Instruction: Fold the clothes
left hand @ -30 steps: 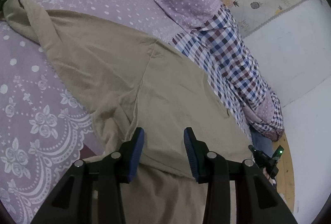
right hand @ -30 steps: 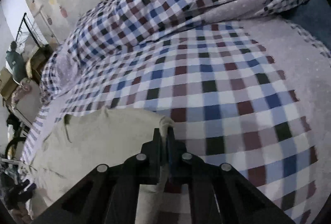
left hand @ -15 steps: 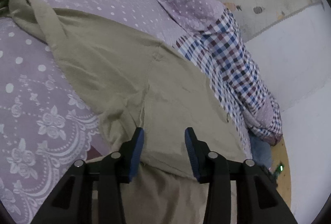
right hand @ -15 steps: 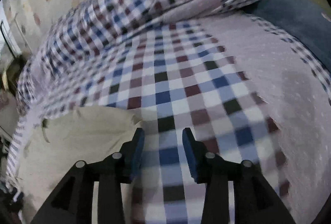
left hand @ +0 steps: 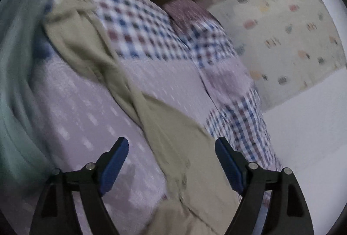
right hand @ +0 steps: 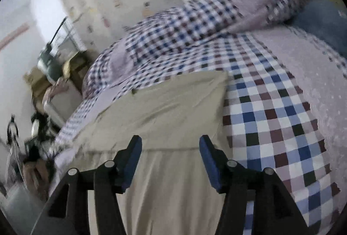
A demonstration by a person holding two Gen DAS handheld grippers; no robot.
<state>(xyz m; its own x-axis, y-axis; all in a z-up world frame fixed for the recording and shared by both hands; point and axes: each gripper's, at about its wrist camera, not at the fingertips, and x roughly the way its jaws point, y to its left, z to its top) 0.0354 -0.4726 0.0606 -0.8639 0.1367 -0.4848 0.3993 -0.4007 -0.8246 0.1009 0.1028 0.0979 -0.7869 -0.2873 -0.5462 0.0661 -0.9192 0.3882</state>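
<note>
A khaki garment (left hand: 173, 133) lies stretched across the bed, running from near my left gripper up to the far left. My left gripper (left hand: 171, 148) is open and empty, hovering over the garment's near part. In the right wrist view the same khaki garment (right hand: 169, 109) lies folded over, with a straight edge toward the checked quilt. My right gripper (right hand: 170, 148) is open and empty just above the garment's fold line.
The bed has a lilac dotted cover (left hand: 86, 109) and a checked quilt (right hand: 271, 117), bunched into a ridge (right hand: 195, 24) at the far side. A blue pillow (right hand: 321, 20) lies at the far right. Furniture and clutter (right hand: 47, 70) stand beyond the bed's left end.
The right gripper let go of the garment's edge, opened and drew back over the folded cloth. The left gripper opened wider and swung its view along the garment toward the far end.
</note>
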